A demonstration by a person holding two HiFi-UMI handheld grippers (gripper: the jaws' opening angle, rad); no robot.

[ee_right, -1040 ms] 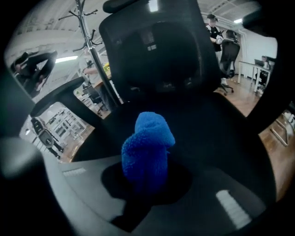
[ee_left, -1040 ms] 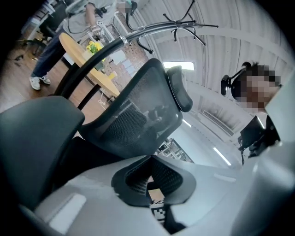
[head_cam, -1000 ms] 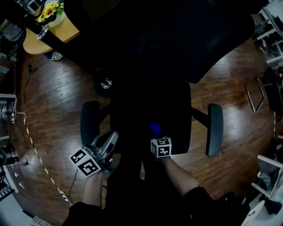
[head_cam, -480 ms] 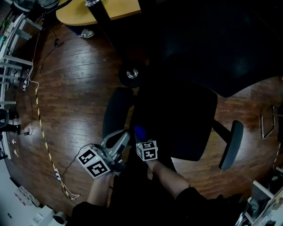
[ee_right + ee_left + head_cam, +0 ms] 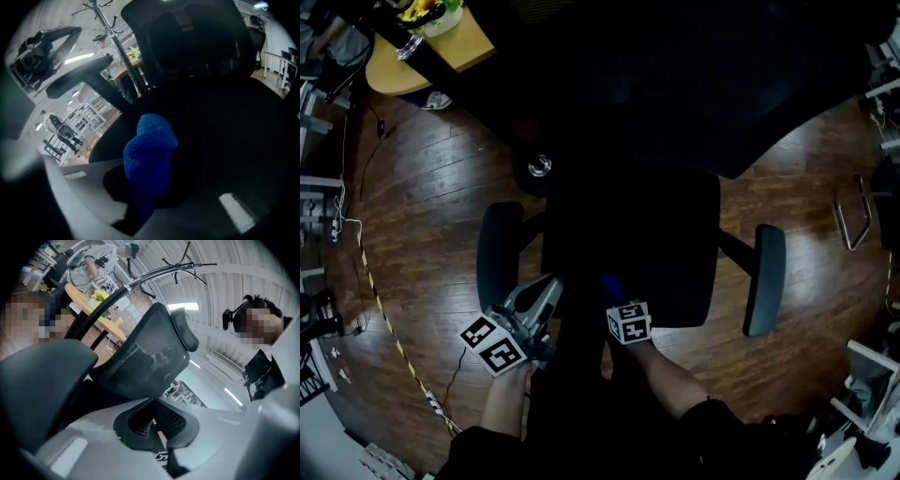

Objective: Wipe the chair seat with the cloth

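Observation:
The black office chair's seat (image 5: 628,239) fills the middle of the head view, very dark. My right gripper (image 5: 617,302) hovers over its front edge, shut on a bunched blue cloth (image 5: 609,284). In the right gripper view the cloth (image 5: 150,150) sticks out of the right gripper (image 5: 146,197) over the seat (image 5: 225,136), facing the backrest (image 5: 197,37). My left gripper (image 5: 539,298) is held beside the left armrest (image 5: 500,253), off the seat. The left gripper (image 5: 157,425) is shut with nothing in it and looks up past the armrest (image 5: 37,376) at the backrest (image 5: 145,357).
The right armrest (image 5: 766,277) juts out over the dark wood floor (image 5: 412,216). A round table with yellow flowers (image 5: 441,37) stands at the far left, beside a coat-rack pole (image 5: 117,42). A cable (image 5: 384,319) lies on the floor at left.
The head view swung left and came back. My right gripper with the cloth has turned towards the seat's left side, so the backrest sits further right in its view. The left gripper has barely moved.

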